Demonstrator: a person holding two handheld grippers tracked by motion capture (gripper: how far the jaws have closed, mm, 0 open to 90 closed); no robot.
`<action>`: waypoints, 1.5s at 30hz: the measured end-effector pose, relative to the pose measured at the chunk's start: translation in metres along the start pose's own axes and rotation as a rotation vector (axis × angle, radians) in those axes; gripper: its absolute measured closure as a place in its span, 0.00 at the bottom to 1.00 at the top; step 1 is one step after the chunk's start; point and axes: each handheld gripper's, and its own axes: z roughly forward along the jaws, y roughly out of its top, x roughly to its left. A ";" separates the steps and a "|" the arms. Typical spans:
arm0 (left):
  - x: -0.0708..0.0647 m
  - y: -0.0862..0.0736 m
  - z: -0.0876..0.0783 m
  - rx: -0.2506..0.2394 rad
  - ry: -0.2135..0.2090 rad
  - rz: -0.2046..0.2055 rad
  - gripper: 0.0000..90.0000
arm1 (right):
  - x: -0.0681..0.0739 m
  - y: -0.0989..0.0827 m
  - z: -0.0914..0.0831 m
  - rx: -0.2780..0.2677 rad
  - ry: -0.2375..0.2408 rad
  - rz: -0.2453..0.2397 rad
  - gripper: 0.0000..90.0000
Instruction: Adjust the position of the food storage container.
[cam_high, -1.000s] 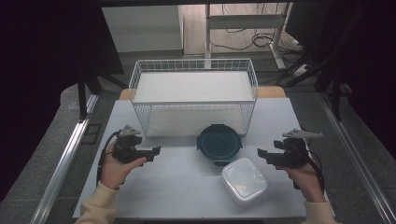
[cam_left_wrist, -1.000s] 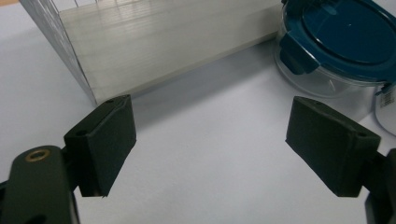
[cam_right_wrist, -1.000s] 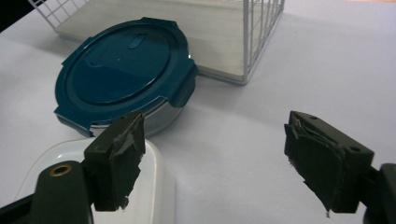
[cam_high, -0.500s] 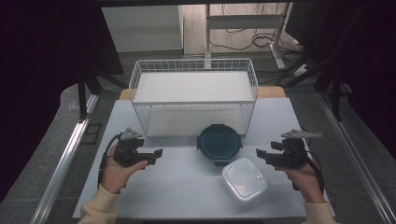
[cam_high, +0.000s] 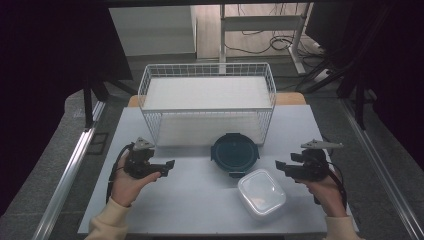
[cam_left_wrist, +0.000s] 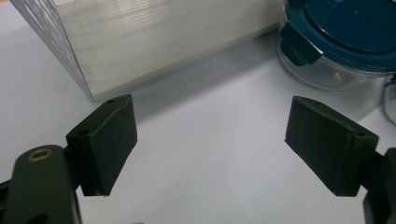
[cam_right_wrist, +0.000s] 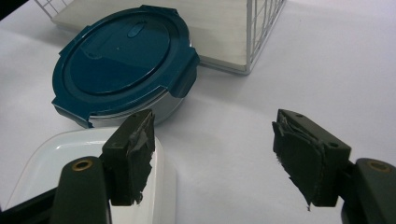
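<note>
A round container with a dark blue clip lid (cam_high: 234, 154) (cam_left_wrist: 345, 32) (cam_right_wrist: 122, 62) sits in front of a white wire basket (cam_high: 207, 111). A clear square lidded container (cam_high: 261, 193) (cam_right_wrist: 60, 158) lies to its right and nearer me. My left gripper (cam_high: 167, 165) (cam_left_wrist: 210, 140) hovers left of the round container, open and empty over bare table. My right gripper (cam_high: 279, 166) (cam_right_wrist: 215, 154) is open just right of the square container. Its jaws have just been closing a little, with nothing between them.
The basket (cam_left_wrist: 42, 42) (cam_right_wrist: 261, 28) holds a pale liner and stands at the back of the white table (cam_high: 200, 215). Metal rails run along both table sides. Dark furniture and cables lie beyond the basket.
My left gripper has edged slightly to the right, toward the round container. The right hand has kept its place.
</note>
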 end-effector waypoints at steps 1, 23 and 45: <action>0.000 0.000 0.000 -0.002 0.001 -0.001 0.19 | 0.000 0.000 0.000 0.002 0.001 0.000 0.33; 0.006 -0.001 0.001 0.016 -0.035 -0.005 0.18 | 0.010 0.043 0.021 0.090 0.015 -0.052 0.52; 0.006 -0.003 0.003 0.028 -0.034 -0.002 0.18 | 0.014 0.056 0.084 0.323 -0.028 -0.049 1.00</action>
